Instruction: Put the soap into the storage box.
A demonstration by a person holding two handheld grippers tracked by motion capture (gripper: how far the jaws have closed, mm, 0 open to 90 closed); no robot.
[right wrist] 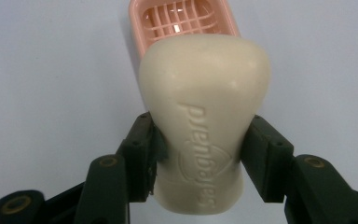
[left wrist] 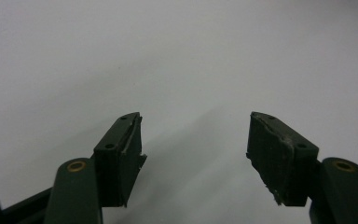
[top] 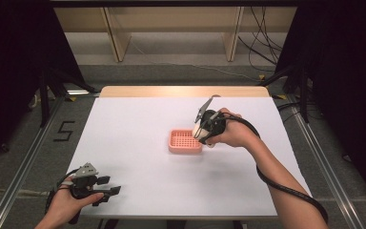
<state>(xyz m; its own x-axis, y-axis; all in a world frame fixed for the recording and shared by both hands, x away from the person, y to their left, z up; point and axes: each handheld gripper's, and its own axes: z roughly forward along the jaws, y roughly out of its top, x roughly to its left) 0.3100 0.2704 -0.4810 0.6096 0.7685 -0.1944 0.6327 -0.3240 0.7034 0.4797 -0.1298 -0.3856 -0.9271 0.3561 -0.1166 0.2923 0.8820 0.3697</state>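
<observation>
A cream bar of soap [right wrist: 204, 126] stamped with a brand name is clamped between the jaws of my right gripper [right wrist: 200, 156], which is shut on it. In the high view my right gripper [top: 201, 136] hovers over the right edge of a pink soap dish [top: 183, 141] with a grid floor, near the table's middle. The same pink soap dish [right wrist: 182, 21] lies just beyond the soap in the right gripper view. Low at the table's front left corner, my left gripper [top: 108, 187] rests open; its jaws [left wrist: 195, 154] stand wide apart over bare white tabletop with nothing between them.
The white table [top: 138, 119] has a wooden strip along its far edge. Wooden shelf legs [top: 116, 40] and loose cables [top: 262, 45] lie on the floor beyond it. Metal rails [top: 24, 162] run along both sides.
</observation>
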